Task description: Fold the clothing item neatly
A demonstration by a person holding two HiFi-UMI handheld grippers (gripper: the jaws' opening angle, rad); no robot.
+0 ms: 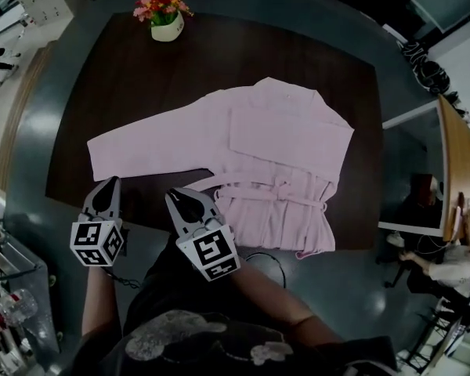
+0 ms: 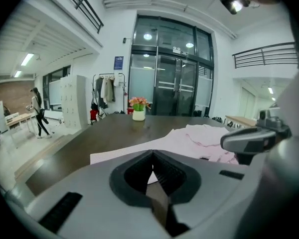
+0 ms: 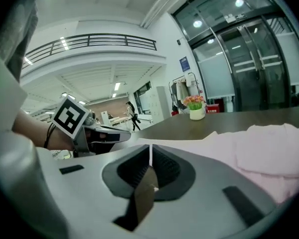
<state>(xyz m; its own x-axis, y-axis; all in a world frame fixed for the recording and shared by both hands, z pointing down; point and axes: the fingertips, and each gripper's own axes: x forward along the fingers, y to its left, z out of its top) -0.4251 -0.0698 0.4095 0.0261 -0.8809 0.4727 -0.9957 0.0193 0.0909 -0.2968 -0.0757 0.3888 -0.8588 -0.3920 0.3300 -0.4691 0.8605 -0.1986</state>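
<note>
Both grippers are closed with nothing between the jaws. The left gripper [image 1: 106, 192] and the right gripper [image 1: 185, 203] hover over the near edge of the table [image 1: 102, 77]. The pink garment [image 1: 286, 159] lies flat in the middle of it. One side seems already folded over the chest, but the long sleeve [image 1: 149, 151] is stretched out to the left. I judge most folding is not yet done.

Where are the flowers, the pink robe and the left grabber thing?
flower pot [image 1: 167, 28]: head view, white pot's side.
pink robe [image 1: 286, 143]: head view, middle of its body.
left gripper [image 1: 111, 182]: head view, closed jaw tips.
</note>
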